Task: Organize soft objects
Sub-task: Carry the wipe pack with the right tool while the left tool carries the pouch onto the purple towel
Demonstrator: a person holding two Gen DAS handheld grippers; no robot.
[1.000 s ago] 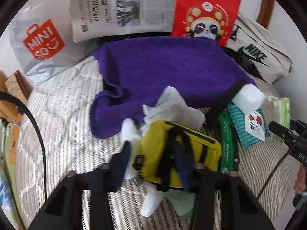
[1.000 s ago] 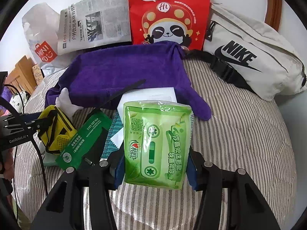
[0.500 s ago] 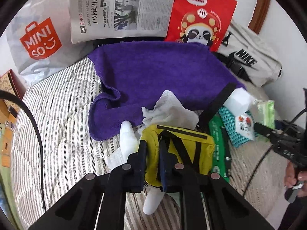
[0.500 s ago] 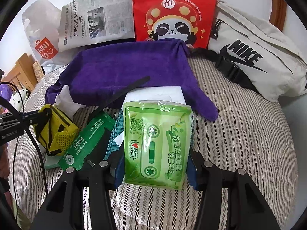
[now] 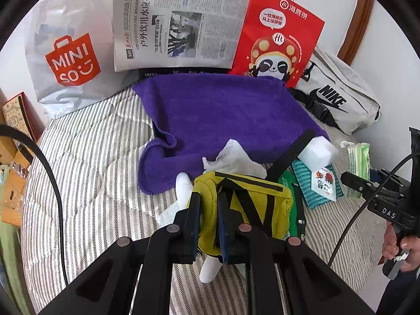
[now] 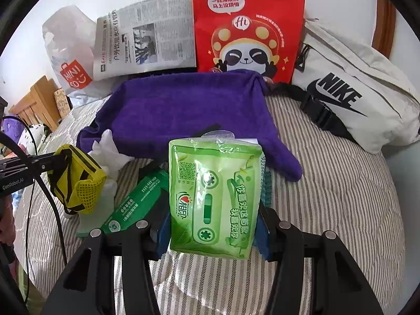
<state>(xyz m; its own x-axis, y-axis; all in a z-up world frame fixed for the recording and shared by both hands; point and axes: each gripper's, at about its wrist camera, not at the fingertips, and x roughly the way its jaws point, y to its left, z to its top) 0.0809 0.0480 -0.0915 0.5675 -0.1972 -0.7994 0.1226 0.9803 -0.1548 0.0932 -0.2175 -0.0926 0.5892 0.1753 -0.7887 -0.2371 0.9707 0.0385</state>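
Item: yellow mesh pouch [image 5: 244, 202], on the striped bed [image 5: 99, 157] beside the purple towel [image 5: 223, 115] — pinched by its edge in the left hand-held gripper [image 5: 209, 207].
Item: green tissue pack [image 6: 214, 197] — clamped in the right hand-held gripper [image 6: 212, 233].
Risk: the pouch's black straps may snag neighbouring packets; thin fabric may slip.

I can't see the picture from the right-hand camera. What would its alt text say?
The right tool grips a green tissue pack above a striped bed. Behind it lie a purple towel, a red panda bag, a newspaper and a white Nike bag. At left, the left tool pinches a yellow pouch.
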